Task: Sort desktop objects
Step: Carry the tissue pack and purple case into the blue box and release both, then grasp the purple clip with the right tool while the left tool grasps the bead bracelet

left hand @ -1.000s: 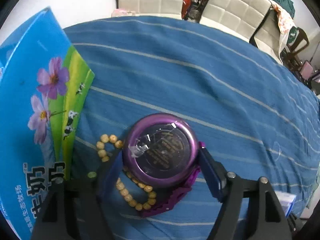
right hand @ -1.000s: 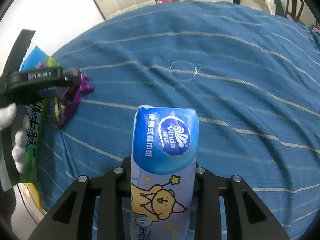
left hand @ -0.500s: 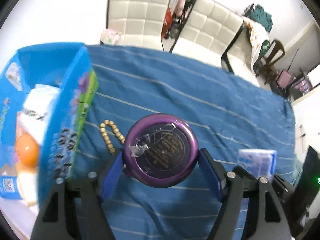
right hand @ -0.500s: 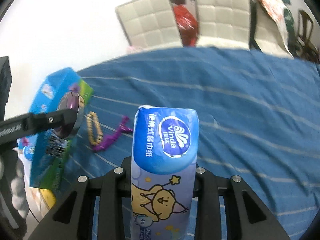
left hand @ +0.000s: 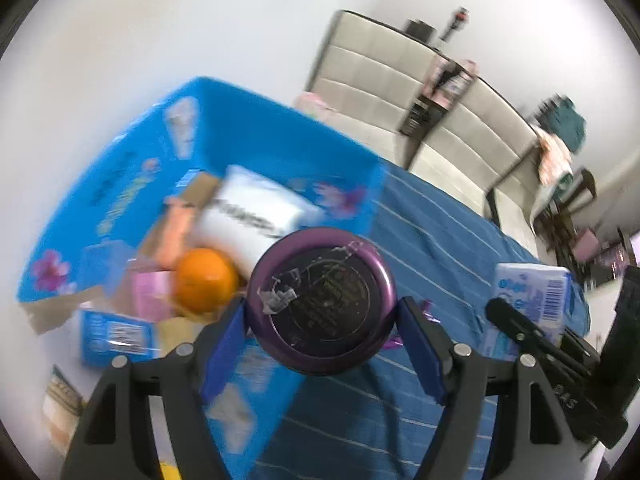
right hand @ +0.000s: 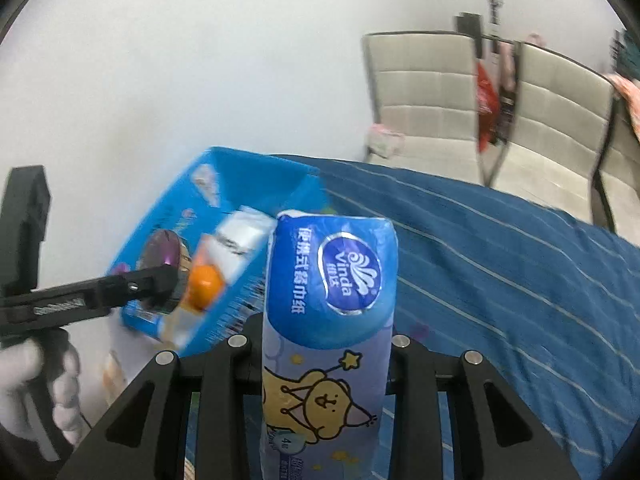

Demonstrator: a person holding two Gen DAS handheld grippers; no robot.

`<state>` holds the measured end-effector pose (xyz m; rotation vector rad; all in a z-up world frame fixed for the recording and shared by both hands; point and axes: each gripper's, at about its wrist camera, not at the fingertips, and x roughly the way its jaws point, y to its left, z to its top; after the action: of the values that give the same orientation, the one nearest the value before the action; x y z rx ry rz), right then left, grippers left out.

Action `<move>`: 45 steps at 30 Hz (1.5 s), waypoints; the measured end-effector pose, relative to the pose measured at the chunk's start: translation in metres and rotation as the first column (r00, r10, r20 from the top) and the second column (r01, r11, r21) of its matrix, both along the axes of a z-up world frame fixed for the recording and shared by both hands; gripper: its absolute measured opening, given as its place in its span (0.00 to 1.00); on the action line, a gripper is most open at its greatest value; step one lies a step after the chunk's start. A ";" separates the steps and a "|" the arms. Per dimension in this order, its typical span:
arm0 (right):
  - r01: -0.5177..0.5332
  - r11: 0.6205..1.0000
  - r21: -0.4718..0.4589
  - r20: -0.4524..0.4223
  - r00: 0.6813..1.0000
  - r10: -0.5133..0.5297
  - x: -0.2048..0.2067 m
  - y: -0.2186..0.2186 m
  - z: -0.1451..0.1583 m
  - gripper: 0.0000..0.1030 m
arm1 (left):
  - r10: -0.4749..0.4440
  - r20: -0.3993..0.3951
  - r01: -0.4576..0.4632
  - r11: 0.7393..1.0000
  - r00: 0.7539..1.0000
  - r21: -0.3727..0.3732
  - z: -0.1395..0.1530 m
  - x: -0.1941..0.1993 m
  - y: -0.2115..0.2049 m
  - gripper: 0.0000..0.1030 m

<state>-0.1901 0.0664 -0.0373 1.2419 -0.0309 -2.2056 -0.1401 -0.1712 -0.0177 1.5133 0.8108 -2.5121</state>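
Observation:
My left gripper is shut on a round purple tin and holds it in the air above the near edge of the open blue carton. The carton holds an orange, a white pack and small boxes. My right gripper is shut on a blue Vinda tissue pack, held upright above the striped blue tablecloth, right of the carton. The left gripper and tin also show in the right wrist view, over the carton.
Beige padded chairs stand behind the table by a white wall. A purple object lies on the cloth, partly hidden behind the left fingers. The right gripper with its tissue pack shows at the right of the left wrist view.
Both grippers have risen off the table and swung left toward the blue carton, each keeping its load. The bead bracelet has passed out of view.

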 end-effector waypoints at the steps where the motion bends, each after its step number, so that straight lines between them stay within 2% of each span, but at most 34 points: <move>1: -0.022 1.000 -0.001 -0.001 1.000 0.022 0.000 -0.014 0.001 0.33 | 0.017 0.005 -0.017 1.000 1.000 -0.003 -0.002 0.004 -0.010 0.70; 5: -0.092 0.996 -0.016 -0.001 0.996 0.092 0.000 -0.059 0.003 0.33 | 0.090 0.031 -0.090 0.996 0.995 -0.003 -0.017 0.019 -0.052 0.70; 10: -0.169 0.986 -0.004 0.025 0.985 0.169 -0.005 -0.111 -0.006 0.33 | 0.132 0.063 -0.133 0.991 0.989 0.001 -0.036 0.030 -0.080 0.70; 17: -0.228 0.973 0.024 0.101 0.969 0.225 -0.020 -0.149 -0.030 0.33 | 0.155 0.093 -0.157 0.987 0.984 0.018 -0.057 0.034 -0.097 0.70; 22: -0.244 0.970 0.015 0.171 0.956 0.238 -0.021 -0.155 -0.045 0.34 | 0.141 0.105 -0.143 0.990 0.984 0.015 -0.064 0.032 -0.098 0.71; 24: -0.234 0.972 -0.003 0.202 0.952 0.230 -0.023 -0.154 -0.052 0.37 | 0.134 0.106 -0.137 0.990 0.985 0.022 -0.065 0.030 -0.098 0.71; 25: -0.230 0.973 -0.014 0.214 0.950 0.228 -0.023 -0.153 -0.055 0.44 | 0.131 0.106 -0.134 0.991 0.986 0.022 -0.066 0.028 -0.098 0.71; 26: -0.225 0.974 -0.019 0.224 0.949 0.224 -0.024 -0.152 -0.056 0.57 | 0.127 0.110 -0.130 0.991 0.986 0.020 -0.066 0.028 -0.098 0.71; 28: -0.216 0.975 -0.043 0.222 0.950 0.220 -0.024 -0.147 -0.056 0.62 | 0.125 0.116 -0.129 0.991 0.985 0.024 -0.066 0.026 -0.098 0.71; 29: -0.209 0.975 -0.072 0.207 0.953 0.219 -0.024 -0.143 -0.051 0.69 | 0.130 0.112 -0.135 0.990 0.985 0.034 -0.065 0.026 -0.100 0.71; 34: -0.157 0.979 -0.132 0.115 0.978 0.172 -0.028 -0.104 -0.018 0.70 | 0.168 0.068 -0.173 0.983 0.983 0.059 -0.049 0.031 -0.107 0.72; 36: -0.116 0.990 -0.078 0.076 0.990 0.122 -0.030 -0.083 -0.014 0.70 | 0.176 0.052 -0.180 0.981 0.983 0.076 -0.037 0.034 -0.108 0.72; 38: -0.064 0.998 0.023 0.070 0.996 0.062 -0.033 -0.057 -0.025 0.71 | 0.163 0.026 -0.164 0.982 0.986 0.089 -0.026 0.036 -0.102 0.72; 41: -0.045 0.995 0.090 0.141 0.990 0.032 -0.039 -0.039 -0.058 0.70 | 0.127 0.003 -0.127 0.988 0.992 0.086 -0.011 0.036 -0.086 0.72; 44: -0.067 0.968 0.241 0.178 0.984 0.024 -0.044 -0.048 -0.104 0.67 | 0.096 0.007 -0.096 0.989 0.995 0.112 -0.008 0.033 -0.066 0.72; 45: -0.073 0.962 0.263 0.191 0.981 0.022 -0.045 -0.050 -0.117 0.65 | 0.083 0.011 -0.083 0.989 0.997 0.119 -0.007 0.032 -0.058 0.72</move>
<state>-0.2347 0.0163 -0.1543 1.5784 0.2302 -2.0946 -0.1078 -0.2297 -0.0247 1.4868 1.0175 -2.4386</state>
